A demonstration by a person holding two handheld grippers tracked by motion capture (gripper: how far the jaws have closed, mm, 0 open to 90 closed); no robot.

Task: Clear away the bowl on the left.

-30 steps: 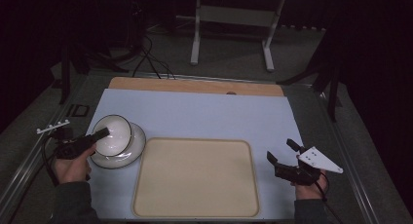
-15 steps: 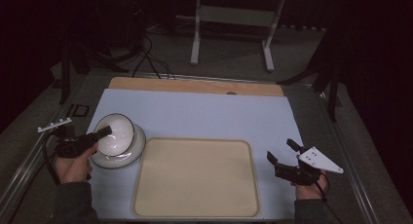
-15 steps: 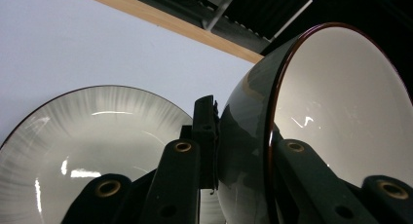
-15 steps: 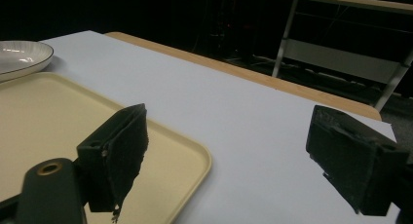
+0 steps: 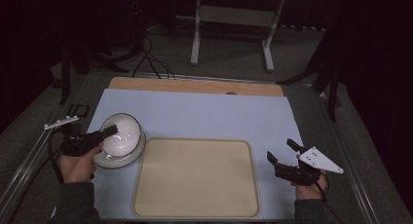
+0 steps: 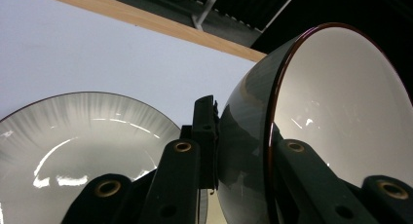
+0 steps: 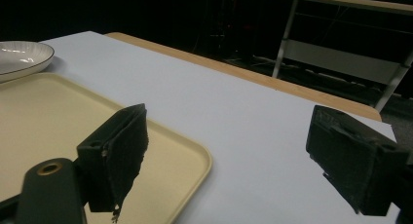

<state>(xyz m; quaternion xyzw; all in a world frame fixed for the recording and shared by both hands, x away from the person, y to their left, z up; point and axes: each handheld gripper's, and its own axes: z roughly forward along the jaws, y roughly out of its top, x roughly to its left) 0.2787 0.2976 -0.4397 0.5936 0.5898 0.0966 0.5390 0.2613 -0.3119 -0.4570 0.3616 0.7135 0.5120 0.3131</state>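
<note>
A white bowl tilts on its side above a ribbed plate at the table's left, its rim pinched between the closed jaws of the left gripper, one inside, one outside. It appears lifted off the plate, not yet set down anywhere. The beige tray alongside lies bare, seemingly the bowl's destination. The right gripper waits near the tray's right edge, jaws spread wide, holding nothing.
</note>
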